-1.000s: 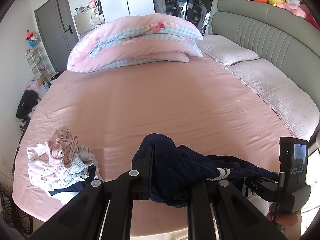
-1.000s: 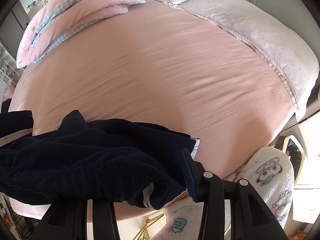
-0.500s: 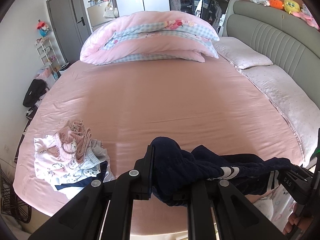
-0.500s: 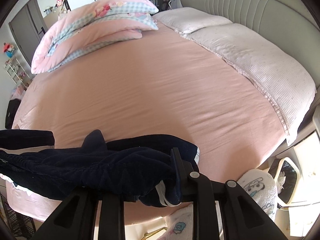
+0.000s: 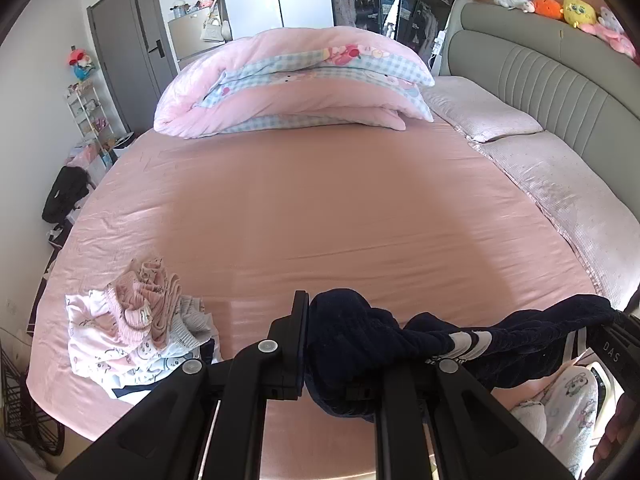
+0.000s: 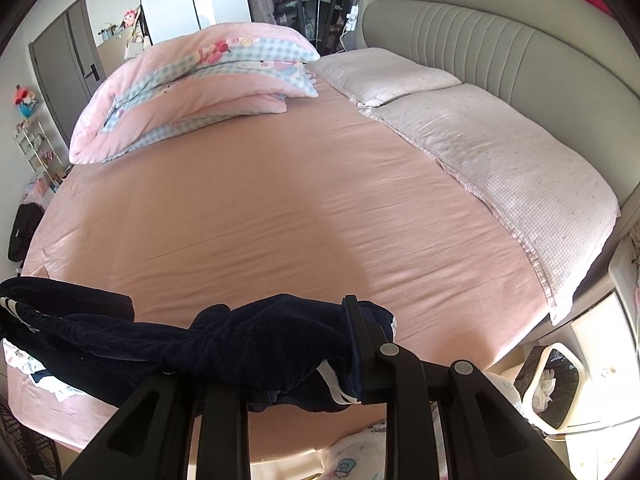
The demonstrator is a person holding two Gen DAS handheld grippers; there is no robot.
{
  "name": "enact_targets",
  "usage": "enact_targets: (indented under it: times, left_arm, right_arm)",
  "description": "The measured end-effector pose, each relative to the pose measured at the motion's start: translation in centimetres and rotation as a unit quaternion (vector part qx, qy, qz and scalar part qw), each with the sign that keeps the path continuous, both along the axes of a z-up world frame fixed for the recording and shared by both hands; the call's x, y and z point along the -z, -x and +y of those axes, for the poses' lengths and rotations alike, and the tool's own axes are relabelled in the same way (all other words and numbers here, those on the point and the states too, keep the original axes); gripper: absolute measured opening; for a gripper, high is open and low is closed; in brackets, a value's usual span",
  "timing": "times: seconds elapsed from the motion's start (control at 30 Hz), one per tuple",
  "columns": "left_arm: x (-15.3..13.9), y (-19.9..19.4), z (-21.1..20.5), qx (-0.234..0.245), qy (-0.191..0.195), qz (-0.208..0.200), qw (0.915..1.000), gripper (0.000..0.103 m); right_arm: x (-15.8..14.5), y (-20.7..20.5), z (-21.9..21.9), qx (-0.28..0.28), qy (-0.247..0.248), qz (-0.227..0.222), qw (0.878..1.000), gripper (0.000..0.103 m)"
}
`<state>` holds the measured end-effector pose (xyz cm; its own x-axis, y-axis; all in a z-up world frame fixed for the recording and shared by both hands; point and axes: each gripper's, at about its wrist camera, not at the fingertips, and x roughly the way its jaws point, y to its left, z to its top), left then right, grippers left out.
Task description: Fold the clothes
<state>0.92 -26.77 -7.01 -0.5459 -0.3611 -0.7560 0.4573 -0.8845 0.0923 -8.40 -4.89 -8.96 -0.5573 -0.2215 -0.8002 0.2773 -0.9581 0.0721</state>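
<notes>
A dark navy garment [image 5: 400, 340] with white stripes hangs stretched between both grippers, above the near edge of the pink bed [image 5: 340, 208]. My left gripper [image 5: 344, 344] is shut on one bunched end of it; cloth hides its right finger. In the right wrist view, my right gripper [image 6: 280, 344] is shut on the other end of the garment [image 6: 240, 344], which drapes over and hides the left finger. The right gripper's body [image 5: 612, 344] shows at the left wrist view's right edge, level with the left gripper.
A loose pile of pink and white clothes [image 5: 136, 332] lies at the bed's near left corner. A folded pink quilt [image 5: 292, 84] and two pillows [image 5: 480, 112] lie along the far side and the grey headboard [image 5: 560, 80]. A bin [image 6: 548, 384] stands on the floor at right.
The right gripper's jaws narrowed on the navy cloth and it rose, lifting the garment off the sheet. The cloth is now pulled out longer between the two grippers.
</notes>
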Motion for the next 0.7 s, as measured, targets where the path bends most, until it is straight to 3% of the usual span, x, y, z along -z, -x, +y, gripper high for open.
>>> enact_targets:
  times: [0.3, 0.7]
  left_arm:
    - [-0.1, 4.5, -1.0, 0.018, 0.004, -0.004, 0.9998, 0.011]
    - [-3.5, 11.7, -2.1, 0.059, -0.001, 0.069, 0.9958, 0.011]
  right_arm:
    - [-1.7, 3.3, -0.5, 0.001, -0.012, 0.015, 1.0, 0.023]
    - [-5.4, 8.4, 0.1, 0.034, 0.002, 0.063, 0.997, 0.023]
